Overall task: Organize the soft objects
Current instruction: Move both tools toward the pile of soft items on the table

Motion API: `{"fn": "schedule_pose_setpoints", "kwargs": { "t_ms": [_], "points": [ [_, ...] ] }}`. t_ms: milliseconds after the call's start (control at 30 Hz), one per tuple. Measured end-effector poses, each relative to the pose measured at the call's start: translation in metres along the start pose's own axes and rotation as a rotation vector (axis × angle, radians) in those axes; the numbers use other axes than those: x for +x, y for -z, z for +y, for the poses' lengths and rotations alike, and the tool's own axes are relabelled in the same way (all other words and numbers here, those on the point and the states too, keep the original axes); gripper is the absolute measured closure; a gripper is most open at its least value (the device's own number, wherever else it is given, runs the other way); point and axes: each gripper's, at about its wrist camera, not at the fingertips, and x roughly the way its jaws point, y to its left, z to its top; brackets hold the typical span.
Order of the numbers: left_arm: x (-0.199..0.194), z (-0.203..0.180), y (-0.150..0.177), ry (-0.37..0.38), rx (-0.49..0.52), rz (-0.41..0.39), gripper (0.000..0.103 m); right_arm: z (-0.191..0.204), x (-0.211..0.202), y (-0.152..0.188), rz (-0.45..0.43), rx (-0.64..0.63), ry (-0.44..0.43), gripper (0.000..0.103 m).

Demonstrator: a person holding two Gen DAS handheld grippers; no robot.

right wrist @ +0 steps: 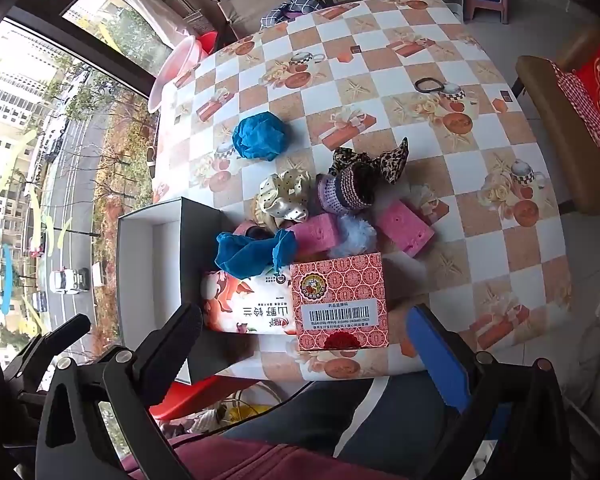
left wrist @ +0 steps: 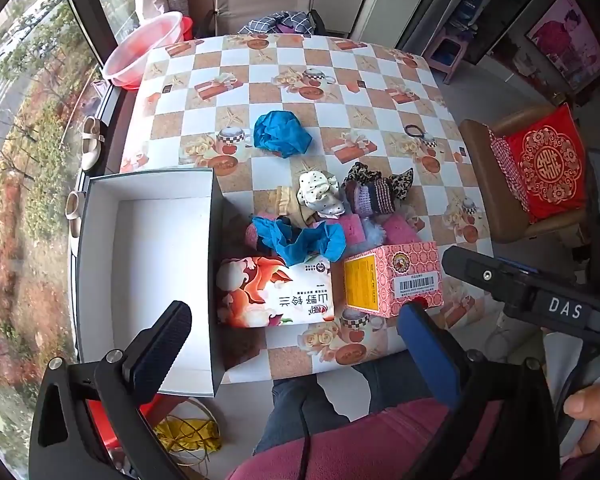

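Here, two blue cloths (left wrist: pixel 282 133), perhaps three pink sponges (right wrist: pixel 404 228); both grippers (left wrist: pixel 296 320) (right wrist: pixel 304 322) gape empty.

Left gripper (left wrist: pixel 296 320) hangs above the table's (left wrist: pixel 380 80) near edge, jaws fully spread, nothing between them. Right gripper (right wrist: pixel 304 320) likewise, pitched steeply down at that edge.

Soft daylight enters through the window (left wrist: pixel 28 128) on the left and lights the table (left wrist: pixel 380 92) evenly, with only faint shadows beside the box (left wrist: pixel 148 280). Both fisheye views bend strongly at the edges, with dark corners. Focus is sharp in the middle and softer toward the rims.
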Motion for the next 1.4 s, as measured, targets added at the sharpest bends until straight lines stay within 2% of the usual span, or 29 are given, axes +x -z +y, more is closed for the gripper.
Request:
{"fn": "schedule_pose_setpoints", "kwargs": {
  "t_ms": [133, 167, 233, 267, 300, 633, 733, 800, 900, 1133, 1333, 1400],
  "points": [
    [0.001, 0.002, 0.000, 0.002, -0.005, 0.009, 0.000, -0.001, 0.002, 0.003, 0.002, 0.004, 0.000, 0.000],
    [0.004, 0.000, 0.000, -0.024, 0.007, -0.015, 0.000, -0.001, 0.002, 0.003, 0.001, 0.003, 0.001, 0.000],
    [0.001, -0.001, 0.000, -0.027, 0.010, -0.013, 0.000, -0.001, 0.002, 0.004, -0.001, 0.006, 0.001, 0.000],
    [-0.003, -0.004, -0.001, -0.071, 0.016, -0.040, 0.000, -0.001, 0.003, 0.003, 0.000, 0.007, 0.001, 0.000],
    [-0.003, -0.004, -0.001, -0.077, 0.014, -0.048, 0.000, -0.001, 0.002, 0.003, 0.001, 0.006, 0.002, 0.000],
    [-0.004, -0.004, -0.009, -0.088, 0.021, -0.068, 0.000, 0.002, 0.001, 0.005, 0.002, 0.003, 0.013, 0.000],
    [-0.004, -0.004, -0.014, -0.077, 0.015, -0.063, 0.000, 0.004, 0.001, 0.006, 0.003, -0.001, 0.021, 0.000],
    [-0.009, 0.009, -0.009, -0.034, -0.004, -0.030, 0.000, 0.006, 0.001, 0.007, 0.004, -0.003, 0.027, 0.000],
    [-0.009, 0.011, -0.009, -0.027, -0.012, -0.019, 0.000, 0.006, 0.002, 0.008, 0.006, -0.001, 0.031, 0.000],
    [-0.007, 0.016, -0.008, 0.015, -0.024, -0.038, 0.000, 0.008, 0.002, 0.008, 0.003, 0.001, 0.037, 0.000],
    [0.004, 0.023, -0.016, 0.070, -0.040, -0.034, 0.000, -0.007, -0.001, 0.008, 0.008, 0.040, 0.055, 0.000],
    [0.010, 0.026, -0.020, 0.066, -0.048, -0.010, 0.000, -0.016, -0.002, 0.009, 0.008, 0.062, 0.059, 0.000]
  ]
}}
